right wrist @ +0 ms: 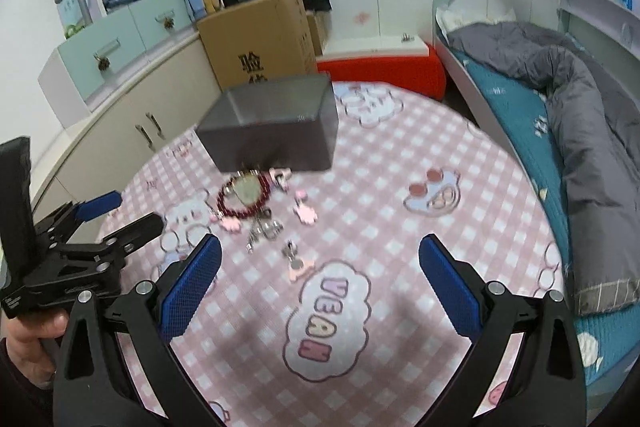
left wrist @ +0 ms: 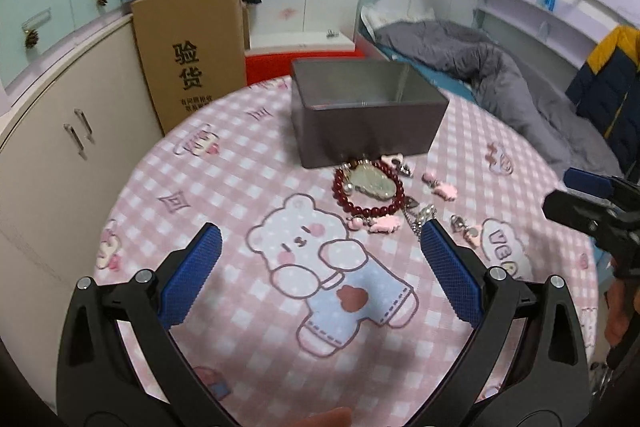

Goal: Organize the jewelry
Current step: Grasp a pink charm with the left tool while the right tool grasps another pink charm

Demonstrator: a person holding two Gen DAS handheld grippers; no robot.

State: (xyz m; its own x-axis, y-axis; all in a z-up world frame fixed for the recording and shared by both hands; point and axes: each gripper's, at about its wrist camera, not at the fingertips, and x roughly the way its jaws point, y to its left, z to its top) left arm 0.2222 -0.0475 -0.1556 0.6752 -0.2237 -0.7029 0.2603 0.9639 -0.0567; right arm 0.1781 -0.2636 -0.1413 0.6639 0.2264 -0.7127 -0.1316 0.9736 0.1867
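Both grippers, left (left wrist: pixel 320 243) and right (right wrist: pixel 320 255), hover wide open and empty before the box (left wrist: pixel 366 115), whose open top awaits the bracelet (left wrist: pixel 368 193) at its near wall.

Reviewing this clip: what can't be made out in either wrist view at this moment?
- Box floor: in the left wrist view the front wall hides it; in the right wrist view only blurred outer walls show.
- Small charms: blurred and too small in the right wrist view to tell apart.
- Pendant inside the bead bracelet: carving unreadable.
- Right gripper: cut off by the left wrist view's edge.
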